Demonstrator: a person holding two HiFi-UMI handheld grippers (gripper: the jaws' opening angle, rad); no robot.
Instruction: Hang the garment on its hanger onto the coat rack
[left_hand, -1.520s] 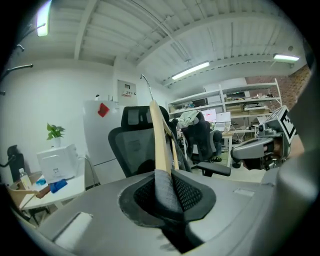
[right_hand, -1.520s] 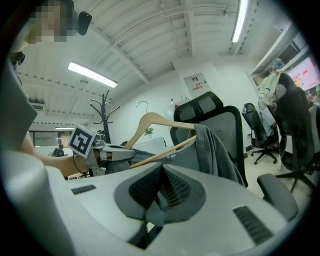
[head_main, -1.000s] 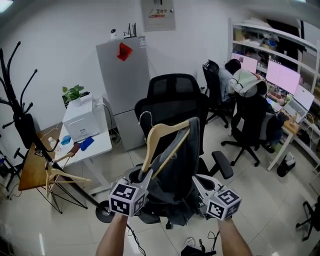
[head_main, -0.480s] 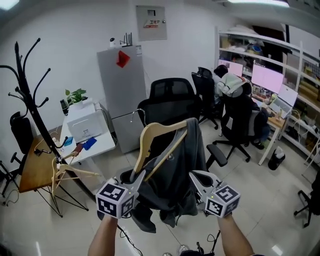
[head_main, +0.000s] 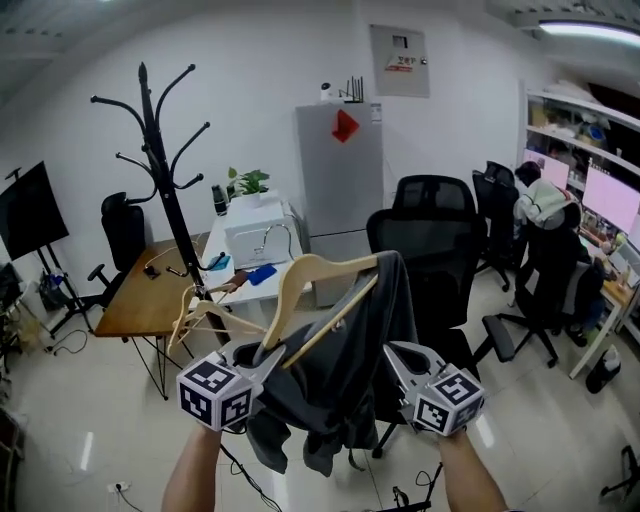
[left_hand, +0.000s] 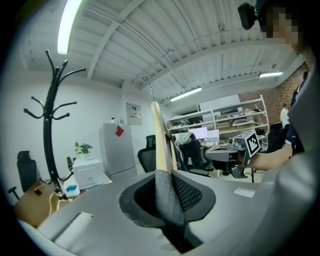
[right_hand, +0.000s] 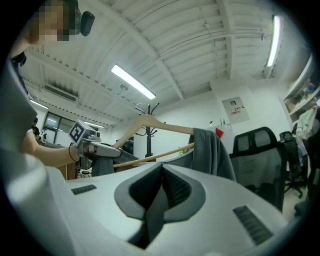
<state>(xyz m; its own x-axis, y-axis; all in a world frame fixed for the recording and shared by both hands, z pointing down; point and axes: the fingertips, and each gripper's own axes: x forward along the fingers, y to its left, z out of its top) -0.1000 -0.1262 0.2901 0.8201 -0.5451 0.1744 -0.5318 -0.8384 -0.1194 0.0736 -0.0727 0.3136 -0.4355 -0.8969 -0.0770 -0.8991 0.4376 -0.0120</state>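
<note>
step in hand looks like the carry-over to the rack, hang not yet made.

- left gripper (head_main: 260, 357) is clenching the low shoulder end of the wooden hanger (head_main: 330, 262), with grey fabric pinched between the pads
- right gripper (head_main: 397, 352) is also clamped, on a fold of the garment (head_main: 350, 380) at its right side
- garment is draped over the hanger, up in the air between the two grippers, well apart from the coat rack (head_main: 163, 170), which is standing to the left behind the desk (head_main: 135, 305)
- hanger is sitting tilted, with the hook (head_main: 266, 233) at the top pointing left toward the rack

doing it well, my read:
- hook needs to be getting above a free prong first, then coming down onto it (side-swiping a prong is likely just pushing the rack around)
- left is doing the steering, so levelling the hanger before the approach should be helping the hook open toward the prong
- right should only be supporting fabric weight; pulling there is risking the garment sliding off the far shoulder
- a spare hanger (head_main: 205, 312) is hanging low by the rack, so picking a higher prong is avoiding a tangle
- no releasing until the hook is visibly seated; right lets go first, then left
</note>
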